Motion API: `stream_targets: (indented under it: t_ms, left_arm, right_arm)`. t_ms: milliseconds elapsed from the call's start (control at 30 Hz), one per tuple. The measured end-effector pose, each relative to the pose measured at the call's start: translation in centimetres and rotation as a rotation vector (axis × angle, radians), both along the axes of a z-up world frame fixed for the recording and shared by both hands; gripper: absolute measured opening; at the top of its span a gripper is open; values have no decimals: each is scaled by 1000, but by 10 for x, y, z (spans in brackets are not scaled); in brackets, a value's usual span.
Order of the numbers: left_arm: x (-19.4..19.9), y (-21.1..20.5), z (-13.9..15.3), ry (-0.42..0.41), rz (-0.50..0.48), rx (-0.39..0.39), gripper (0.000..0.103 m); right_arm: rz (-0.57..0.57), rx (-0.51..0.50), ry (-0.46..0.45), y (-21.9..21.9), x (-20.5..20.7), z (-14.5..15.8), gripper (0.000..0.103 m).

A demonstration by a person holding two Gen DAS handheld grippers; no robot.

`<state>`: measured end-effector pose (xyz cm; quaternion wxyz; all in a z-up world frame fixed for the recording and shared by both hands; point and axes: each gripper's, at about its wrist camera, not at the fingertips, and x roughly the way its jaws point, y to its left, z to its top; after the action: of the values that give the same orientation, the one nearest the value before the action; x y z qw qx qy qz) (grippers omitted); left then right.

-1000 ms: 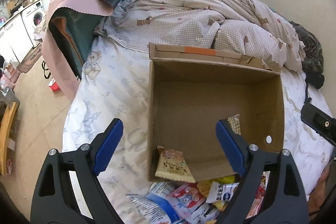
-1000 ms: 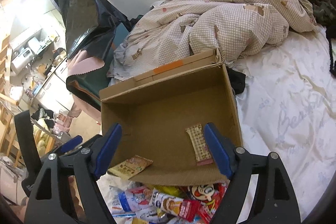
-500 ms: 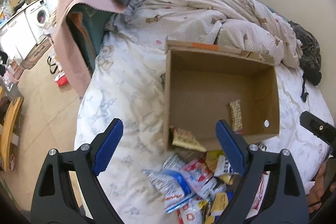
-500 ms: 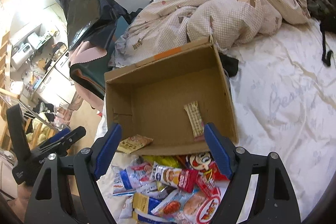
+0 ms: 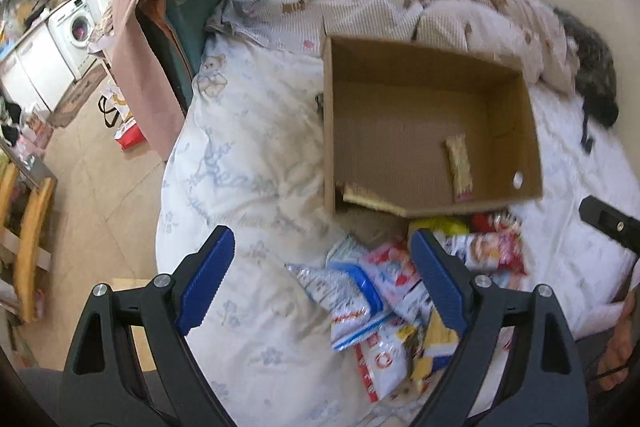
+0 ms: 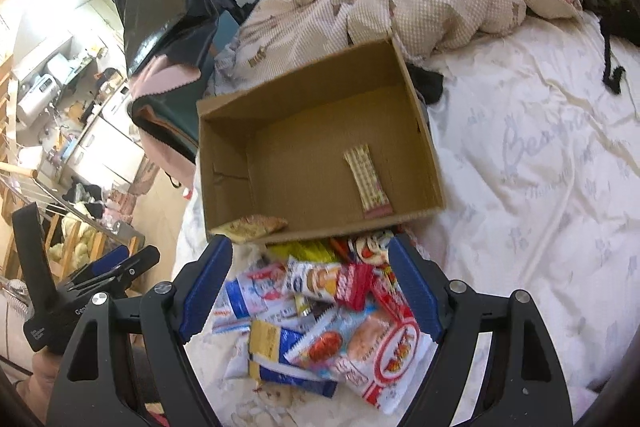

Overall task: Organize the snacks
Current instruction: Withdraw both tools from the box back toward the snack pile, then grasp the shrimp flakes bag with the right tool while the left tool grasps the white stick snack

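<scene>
Snack bar [image 6: 368, 183] lies flat in box [image 6: 224, 131] — lengthwise front-to-back.

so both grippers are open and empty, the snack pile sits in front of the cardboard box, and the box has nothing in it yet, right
Not quite. The open brown cardboard box already holds two snacks: a long checked wafer bar and a tan flat packet in the near corner, clear in the right wrist view. The rest stands: both grippers open and empty, the pile of colourful snack packets in front.
</scene>
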<state>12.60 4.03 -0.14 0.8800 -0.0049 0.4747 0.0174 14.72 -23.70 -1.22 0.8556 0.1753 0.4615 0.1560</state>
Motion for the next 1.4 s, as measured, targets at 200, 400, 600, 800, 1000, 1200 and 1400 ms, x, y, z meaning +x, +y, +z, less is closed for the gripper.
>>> stream_targets:
  t_ms: [200,400,600,800,1000,1200,1400]
  left_arm:
    - [-5,-10,-20,74,-19,23,88]
    - [-8,-3,-30,119,18,-7,88]
    - [-5,9,-37,165,69,-51,88]
    - [-3,13,-39,184,87,-87,88]
    - [-4,11,-41,189,81,-83,88]
    - [-4,16,-42,195,96,-80,88]
    - [2,28,-48,216,166,-116,88]
  right_arm:
    - [18,-30,73,1,-11,-20,83]
    - [-14,20,151,-13,-14,-34,83]
    - [-8,-22,329,-9,-8,-73,83]
    - [-93,116,564,-17,-4,-126,86]
    - [-134,120,636,-3,5,-149,102]
    - [-133,99,643,-1,8,-156,103]
    - [-134,37,617,14,11,-163,103]
